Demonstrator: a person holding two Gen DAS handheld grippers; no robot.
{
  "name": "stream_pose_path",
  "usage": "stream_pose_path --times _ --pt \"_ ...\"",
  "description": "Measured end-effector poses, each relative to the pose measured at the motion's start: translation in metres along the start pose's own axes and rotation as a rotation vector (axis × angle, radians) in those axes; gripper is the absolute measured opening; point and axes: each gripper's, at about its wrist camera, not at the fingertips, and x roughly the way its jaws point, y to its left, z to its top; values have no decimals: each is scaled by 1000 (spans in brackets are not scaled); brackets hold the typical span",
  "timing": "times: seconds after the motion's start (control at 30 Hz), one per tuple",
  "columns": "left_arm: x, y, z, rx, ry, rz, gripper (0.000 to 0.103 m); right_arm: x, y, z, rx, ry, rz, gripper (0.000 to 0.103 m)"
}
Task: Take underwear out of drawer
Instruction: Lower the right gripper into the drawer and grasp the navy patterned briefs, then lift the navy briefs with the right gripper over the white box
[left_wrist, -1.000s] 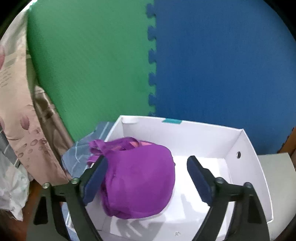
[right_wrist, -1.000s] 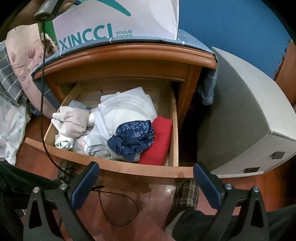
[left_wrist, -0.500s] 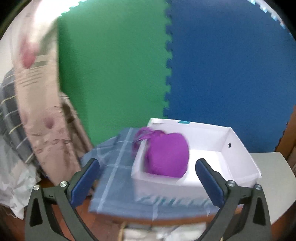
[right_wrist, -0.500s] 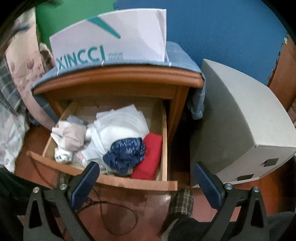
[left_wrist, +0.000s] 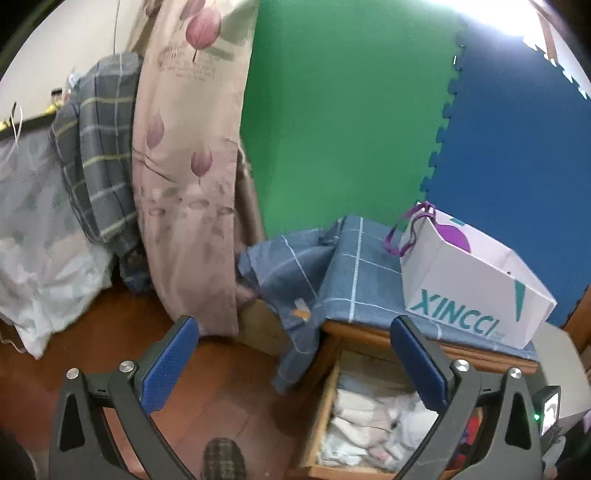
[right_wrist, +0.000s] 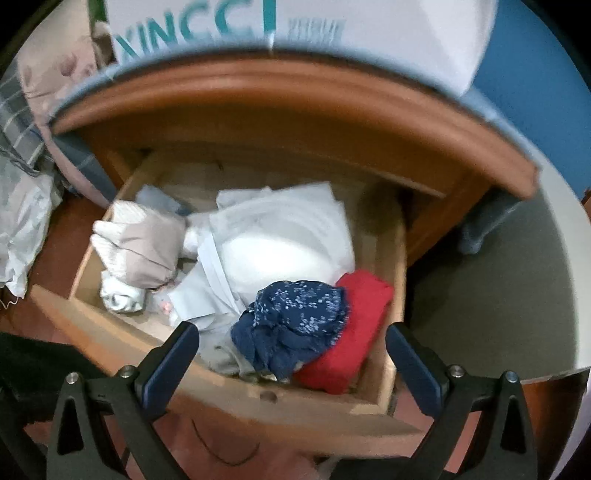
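While both grippers gaped empty, the right gripper (right_wrist: 291, 354) hung over the open drawer's (right_wrist: 236, 397) navy floral underwear (right_wrist: 291, 332).

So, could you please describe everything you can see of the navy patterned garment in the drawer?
The navy garment is a crumpled bundle of soft, thin-looking fabric, dark blue with small pale speckles. It sits at the front right of the open wooden drawer, leaning on the folded red cloth to its right and overlapping white fabric behind. The right gripper hangs open before it, not touching.
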Motion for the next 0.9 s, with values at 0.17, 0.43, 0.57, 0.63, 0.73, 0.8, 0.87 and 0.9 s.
stream_pose_path --times 0.17,0.43,0.57,0.63,0.73,0.8,0.87,0.9 --pt "1 -9 -5 40 11 -30 103 38 -10 17 81 98 -17 103" --pt "11 -25 -8 80 29 -35 103 76 -9 30 53 218 -4 44" --pt "14 -25 -9 71 42 -34 103 80 -4 17 37 250 3 43" --pt "15 -26 -9 72 40 -25 103 79 -7 12 38 245 7 32" --pt "15 -26 -10 80 35 -16 103 66 -14 9 55 193 20 18" --pt "16 -28 -10 87 33 -12 103 49 -17 10 48 150 37 16" --pt "16 -28 -11 89 32 -9 103 31 -17 12 36 109 50 16" --pt "16 -28 -11 88 32 -8 103 18 -18 14 38 86 68 15"
